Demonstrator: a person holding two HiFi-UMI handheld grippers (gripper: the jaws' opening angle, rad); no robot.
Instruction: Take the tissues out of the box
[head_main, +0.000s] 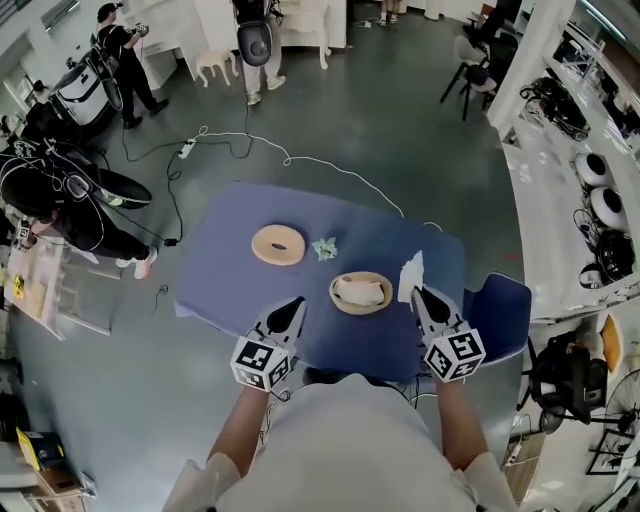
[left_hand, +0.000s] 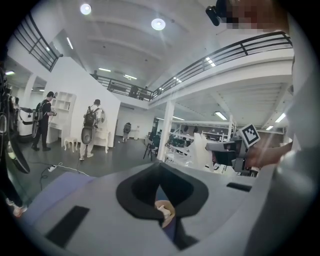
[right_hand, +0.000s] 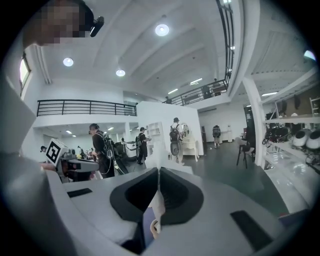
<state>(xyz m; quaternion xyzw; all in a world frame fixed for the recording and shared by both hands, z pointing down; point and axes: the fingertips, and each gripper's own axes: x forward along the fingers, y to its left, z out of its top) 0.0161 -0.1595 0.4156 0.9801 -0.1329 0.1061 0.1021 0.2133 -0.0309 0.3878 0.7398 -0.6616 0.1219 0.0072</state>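
A round wooden tissue box (head_main: 360, 293) with white tissue inside sits near the front of the blue table (head_main: 230, 290). My right gripper (head_main: 419, 294) is shut on a white tissue (head_main: 411, 274) that stands up from its jaws just right of the box. In the right gripper view the tissue (right_hand: 158, 200) runs between the closed jaws of my right gripper (right_hand: 158, 171). My left gripper (head_main: 297, 305) hovers left of the box, shut and holding nothing. In the left gripper view the box (left_hand: 164, 210) shows below the closed tips of my left gripper (left_hand: 159, 165).
A flat wooden ring (head_main: 278, 245) and a crumpled greenish tissue (head_main: 324, 248) lie farther back on the table. A blue chair (head_main: 508, 308) stands at the table's right. A white cable (head_main: 300, 162) snakes over the floor beyond. People stand at the back left.
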